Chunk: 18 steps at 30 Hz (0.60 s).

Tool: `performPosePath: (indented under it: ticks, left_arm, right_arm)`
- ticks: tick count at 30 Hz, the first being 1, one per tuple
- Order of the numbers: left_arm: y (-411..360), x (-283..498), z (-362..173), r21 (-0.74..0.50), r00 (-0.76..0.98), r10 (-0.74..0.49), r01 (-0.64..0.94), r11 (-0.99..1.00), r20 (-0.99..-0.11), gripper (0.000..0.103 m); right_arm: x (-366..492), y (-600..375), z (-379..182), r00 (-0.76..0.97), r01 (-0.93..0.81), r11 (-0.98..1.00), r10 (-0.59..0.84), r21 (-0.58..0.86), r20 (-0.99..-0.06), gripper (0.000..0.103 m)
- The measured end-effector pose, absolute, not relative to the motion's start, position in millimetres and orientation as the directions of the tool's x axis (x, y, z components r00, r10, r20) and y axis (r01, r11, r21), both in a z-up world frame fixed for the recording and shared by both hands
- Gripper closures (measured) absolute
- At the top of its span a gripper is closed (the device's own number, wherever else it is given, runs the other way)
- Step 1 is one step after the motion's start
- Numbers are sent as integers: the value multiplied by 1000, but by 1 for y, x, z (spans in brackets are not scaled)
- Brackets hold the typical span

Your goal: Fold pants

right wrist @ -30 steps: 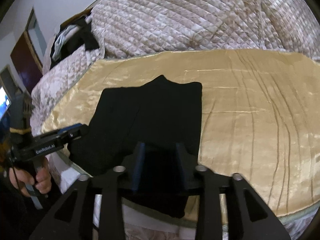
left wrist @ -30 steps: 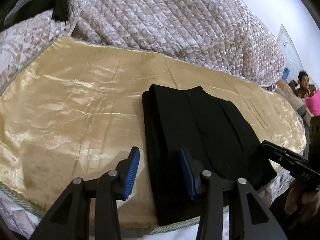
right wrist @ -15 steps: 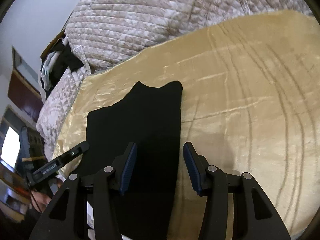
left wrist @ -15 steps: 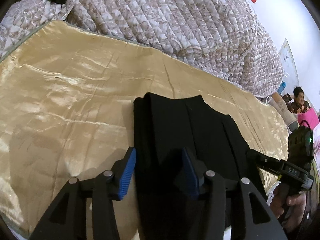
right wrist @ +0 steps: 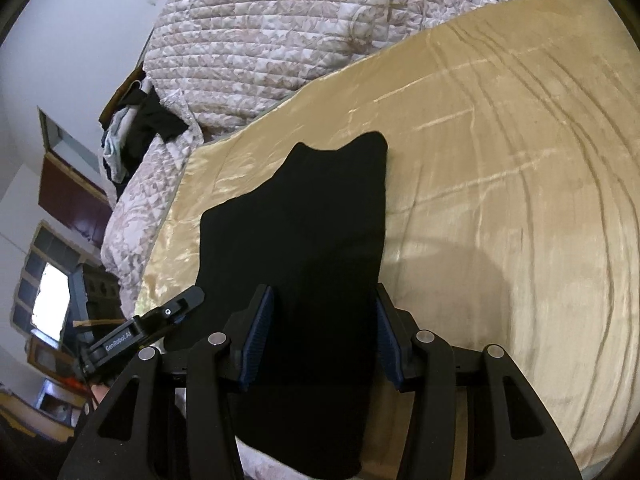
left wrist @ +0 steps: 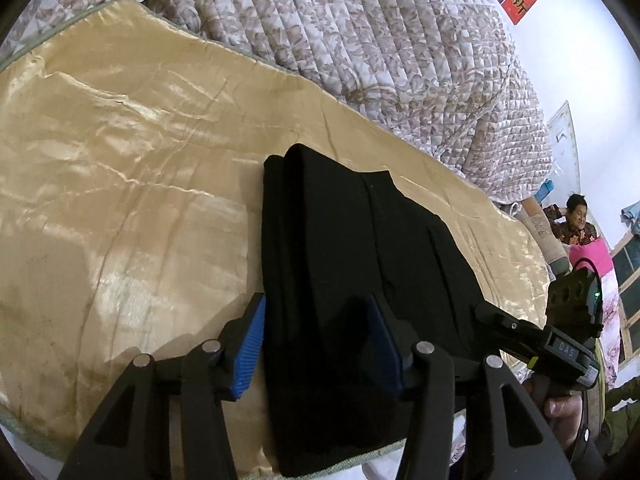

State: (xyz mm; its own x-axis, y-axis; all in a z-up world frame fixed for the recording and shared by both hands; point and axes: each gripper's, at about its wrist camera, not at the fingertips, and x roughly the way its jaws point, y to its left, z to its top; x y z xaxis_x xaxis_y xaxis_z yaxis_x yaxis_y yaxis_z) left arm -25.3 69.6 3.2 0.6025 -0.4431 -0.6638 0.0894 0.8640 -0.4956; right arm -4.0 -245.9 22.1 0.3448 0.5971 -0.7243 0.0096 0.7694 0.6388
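Note:
Black pants [left wrist: 360, 248], folded into a long narrow stack, lie on the golden bed sheet [left wrist: 120, 200] and reach its near edge. My left gripper [left wrist: 318, 340] hovers open over the near end. Its left pad sits just outside the pants' left edge and its right pad stands over the cloth. In the right wrist view the pants [right wrist: 312, 220] run away from me. There my right gripper [right wrist: 324, 340] is open, with the right strip of the pants between its blue pads [right wrist: 260, 336]. Each gripper shows in the other's view, the right one [left wrist: 492, 316] and the left one [right wrist: 188, 300].
A quilted floral blanket [left wrist: 380, 40] is heaped behind the sheet. Dark clothes [right wrist: 148, 124] are piled at the bed's far left corner. A person [left wrist: 572, 220] sits beyond the bed's right end. The sheet's front edge [left wrist: 360, 456] is right below the grippers.
Both grippers have come in low over the near end of the pants and rolled. The left jaws stand wider than a second ago. The pants have not shifted.

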Motion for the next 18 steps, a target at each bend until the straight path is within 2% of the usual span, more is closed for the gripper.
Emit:
performPosePath:
  ticks: [4,8,12,18]
  left_arm:
    - [59,-10,6,-458,611,-411,88,885,-677,45]
    - [55,-10,7,-421,620,-384,95,902,-684,46]
    - [52,-17,11,-386,629,-363,106,916,-687,56]
    - [49,-22,16,-345,648,-329,107,933,-687,64]
  right_arm:
    - [7,-244,18,351,15,766,598,643,-720,54]
    - [15,-241,15,369,26,778,576,628,-729,62]
    - [10,-241,18,378,27,780,571,625,-729,74]
    - [7,-239,21,387,19,787,562,616,-730,80]
